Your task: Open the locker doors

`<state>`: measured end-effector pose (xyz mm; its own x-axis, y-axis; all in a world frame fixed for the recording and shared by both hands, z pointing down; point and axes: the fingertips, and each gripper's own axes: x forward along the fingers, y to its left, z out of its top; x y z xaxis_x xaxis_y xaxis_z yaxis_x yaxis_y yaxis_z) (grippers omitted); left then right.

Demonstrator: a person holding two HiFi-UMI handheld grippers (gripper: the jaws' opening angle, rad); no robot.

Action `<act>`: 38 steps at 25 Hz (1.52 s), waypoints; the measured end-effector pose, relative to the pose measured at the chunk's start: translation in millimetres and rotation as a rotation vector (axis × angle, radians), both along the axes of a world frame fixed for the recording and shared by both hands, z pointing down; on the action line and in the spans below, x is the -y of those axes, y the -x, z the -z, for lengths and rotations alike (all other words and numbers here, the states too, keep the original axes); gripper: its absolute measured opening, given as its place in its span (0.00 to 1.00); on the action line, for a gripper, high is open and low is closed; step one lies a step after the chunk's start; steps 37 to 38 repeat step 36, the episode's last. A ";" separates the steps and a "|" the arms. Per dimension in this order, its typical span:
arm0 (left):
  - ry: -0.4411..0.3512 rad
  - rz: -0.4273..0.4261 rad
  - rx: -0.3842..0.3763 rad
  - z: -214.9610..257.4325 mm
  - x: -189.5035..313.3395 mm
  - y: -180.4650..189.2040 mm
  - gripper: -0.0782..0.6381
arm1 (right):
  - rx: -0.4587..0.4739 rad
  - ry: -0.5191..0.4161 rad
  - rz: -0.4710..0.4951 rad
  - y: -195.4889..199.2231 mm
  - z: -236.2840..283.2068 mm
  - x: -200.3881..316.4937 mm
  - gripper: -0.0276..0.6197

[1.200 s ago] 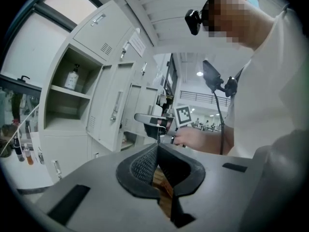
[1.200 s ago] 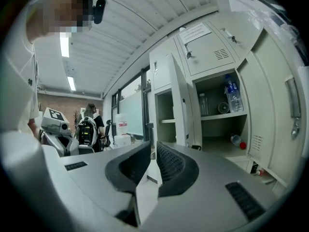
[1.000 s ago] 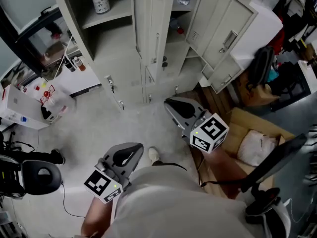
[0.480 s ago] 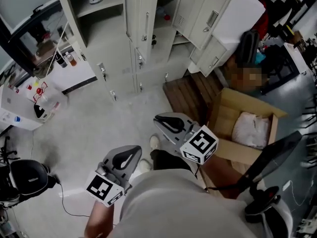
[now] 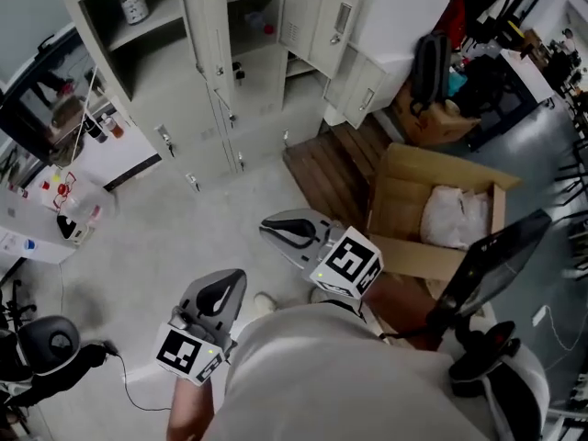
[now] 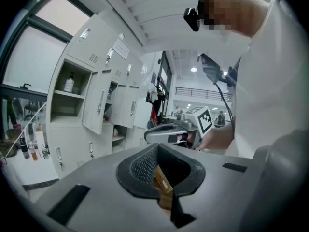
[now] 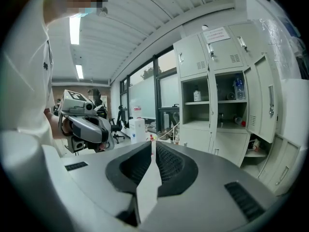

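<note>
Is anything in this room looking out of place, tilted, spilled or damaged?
Nothing looks spilled or broken. The only untidy spot: an open cardboard box holding a white bag sits on the floor beside a wooden pallet, right by the open locker doors.

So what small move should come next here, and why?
Probably move the right gripper forward to a lower door handle, spreading its fingers on the way. The upper doors stand open, the lower ones look closed, and both this gripper and the left gripper are shut, empty and well short of the lockers.
</note>
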<state>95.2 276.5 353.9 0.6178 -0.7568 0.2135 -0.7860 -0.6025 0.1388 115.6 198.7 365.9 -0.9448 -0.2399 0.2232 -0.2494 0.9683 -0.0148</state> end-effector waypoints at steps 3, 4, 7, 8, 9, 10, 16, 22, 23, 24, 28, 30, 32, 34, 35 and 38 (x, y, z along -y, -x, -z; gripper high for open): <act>0.008 -0.013 -0.021 2.0 6.5 -26.4 0.12 | -0.006 -0.001 0.019 -17.3 5.6 -0.9 0.10; 0.010 -0.023 -0.023 2.0 8.6 -36.6 0.12 | -0.011 0.001 0.021 -25.2 6.3 -0.5 0.10; 0.018 -0.035 -0.024 2.4 15.9 -64.8 0.12 | -0.012 0.012 0.018 -49.8 6.7 5.3 0.10; 0.021 -0.034 -0.026 2.7 17.4 -73.8 0.12 | -0.011 0.015 0.018 -58.1 6.5 7.2 0.10; 0.024 -0.033 -0.029 2.2 18.6 -82.5 0.12 | -0.010 0.015 0.019 -66.4 5.9 8.8 0.09; 0.028 -0.033 -0.029 0.8 19.6 -90.4 0.12 | -0.010 0.014 0.019 -74.1 4.9 10.4 0.09; 0.052 -0.033 -0.010 -6.7 27.3 -121.9 0.12 | -0.003 0.024 0.030 -104.3 -4.0 15.7 0.09; 0.067 -0.035 0.003 -7.7 35.9 -154.0 0.12 | 0.012 0.027 0.028 -136.1 -2.7 25.1 0.09; 0.069 -0.039 0.006 -8.4 36.7 -160.8 0.12 | 0.013 0.027 0.024 -143.8 -3.2 26.2 0.09; 0.070 -0.043 0.009 -8.8 38.0 -167.4 0.12 | 0.010 0.024 0.020 -151.9 -4.5 27.2 0.09; 0.065 -0.052 0.021 -9.6 46.2 -189.1 0.12 | -0.008 0.007 0.009 -181.4 -13.8 32.8 0.09; 0.066 -0.056 0.024 -10.6 51.1 -197.8 0.12 | -0.002 0.019 -0.008 -193.5 -17.0 37.1 0.09; 0.073 -0.070 0.022 -11.8 54.6 -207.1 0.12 | -0.011 0.020 -0.026 -206.6 -19.9 41.2 0.09; 0.084 -0.090 0.017 -13.6 56.8 -217.2 0.12 | -0.014 0.042 -0.059 -220.5 -22.9 44.0 0.09; 0.091 -0.100 0.013 -14.5 57.7 -222.3 0.12 | -0.020 0.048 -0.072 -227.8 -25.3 45.1 0.09; 0.097 -0.109 0.009 -15.5 58.4 -227.4 0.12 | -0.027 0.052 -0.083 -235.1 -27.9 46.1 0.09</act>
